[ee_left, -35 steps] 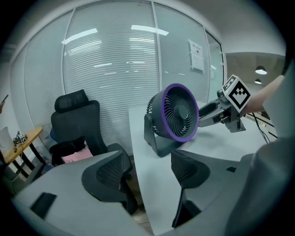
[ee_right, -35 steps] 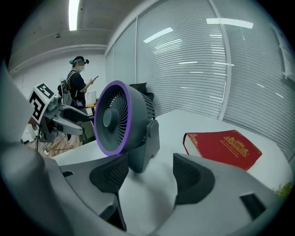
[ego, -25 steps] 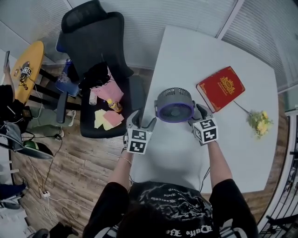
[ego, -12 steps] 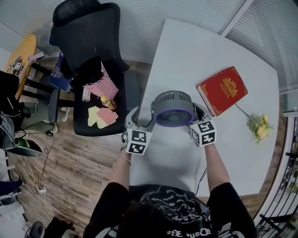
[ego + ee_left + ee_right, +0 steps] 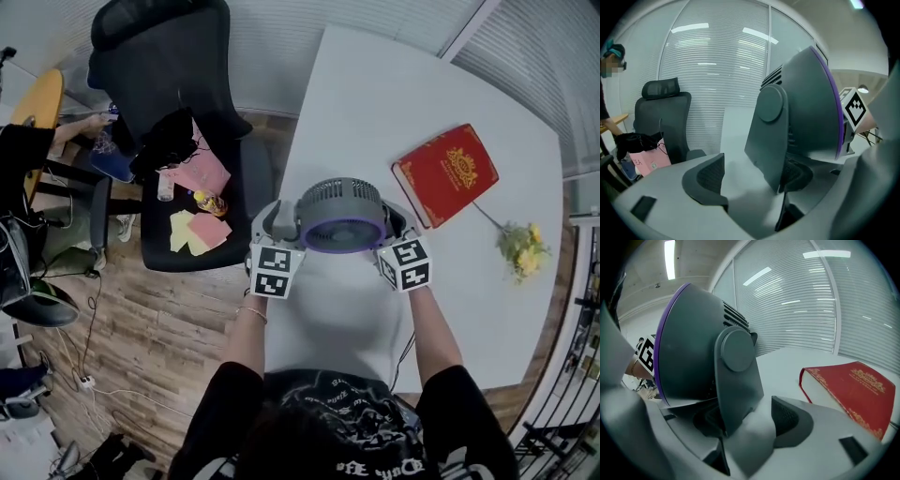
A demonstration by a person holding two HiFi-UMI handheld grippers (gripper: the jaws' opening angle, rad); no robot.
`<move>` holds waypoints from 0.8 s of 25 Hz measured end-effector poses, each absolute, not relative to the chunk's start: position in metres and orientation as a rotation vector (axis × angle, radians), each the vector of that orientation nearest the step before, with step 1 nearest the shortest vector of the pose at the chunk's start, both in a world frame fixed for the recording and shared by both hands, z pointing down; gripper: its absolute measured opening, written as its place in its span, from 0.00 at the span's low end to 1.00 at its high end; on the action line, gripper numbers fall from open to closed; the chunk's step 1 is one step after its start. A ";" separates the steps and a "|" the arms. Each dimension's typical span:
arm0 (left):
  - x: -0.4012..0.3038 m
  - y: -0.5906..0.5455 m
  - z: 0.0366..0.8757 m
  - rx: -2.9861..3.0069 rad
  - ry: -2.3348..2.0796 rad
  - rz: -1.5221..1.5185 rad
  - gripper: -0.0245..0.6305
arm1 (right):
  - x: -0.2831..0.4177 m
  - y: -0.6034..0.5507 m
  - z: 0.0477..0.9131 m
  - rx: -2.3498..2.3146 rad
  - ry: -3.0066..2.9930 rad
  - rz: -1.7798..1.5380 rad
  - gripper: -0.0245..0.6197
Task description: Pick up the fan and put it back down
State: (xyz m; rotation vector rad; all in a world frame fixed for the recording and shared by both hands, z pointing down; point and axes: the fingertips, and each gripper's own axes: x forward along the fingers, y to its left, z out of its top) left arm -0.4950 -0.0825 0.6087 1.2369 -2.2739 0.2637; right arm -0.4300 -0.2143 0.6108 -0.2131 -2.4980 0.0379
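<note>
Head view: grey fan (image 5: 342, 214) with a purple rim at the centre of the frame, over the near left part of the white counter (image 5: 375, 94). Its grille is tipped up toward the camera. I cannot tell whether its base touches the counter.

Left tool (image 5: 281, 223): set against the fan's left side. Its jaws are apart. The fan's left bracket (image 5: 771, 136) stands between them and lies against the jaw at the right of the left gripper view. The other jaw stands clear of it, and pale counter shows in the gap.

Right tool (image 5: 401, 225): set against the fan's right side, mirroring the left. Its jaws are also apart. The right bracket (image 5: 736, 376) stands between them, against the jaw at the left of the right gripper view. The jaw at the right stands clear of it.

Surroundings:
- A red book (image 5: 444, 173) lies flat on the counter, to the upper right of the fan. It is near the right tool but apart from it.
- Yellow flowers (image 5: 520, 246) lie by the counter's right edge, beyond the book.
- A black office chair (image 5: 178, 84) stands off the counter at the upper left.
- Pink and yellow papers (image 5: 202, 234) lie on the chair's seat.
- Wood floor (image 5: 159, 328) shows at the lower left.
</note>
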 end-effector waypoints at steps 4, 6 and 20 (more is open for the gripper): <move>-0.497 -0.087 0.609 1.233 -2.282 0.266 0.51 | -0.430 -0.215 0.614 -0.229 -2.482 -0.005 0.42; -0.497 -0.087 0.609 1.240 -2.283 0.288 0.49 | -0.430 -0.212 0.615 -0.253 -2.477 -0.041 0.39; -0.486 -0.083 0.602 1.247 -2.266 0.333 0.26 | -0.429 -0.203 0.610 -0.177 -2.489 0.093 0.25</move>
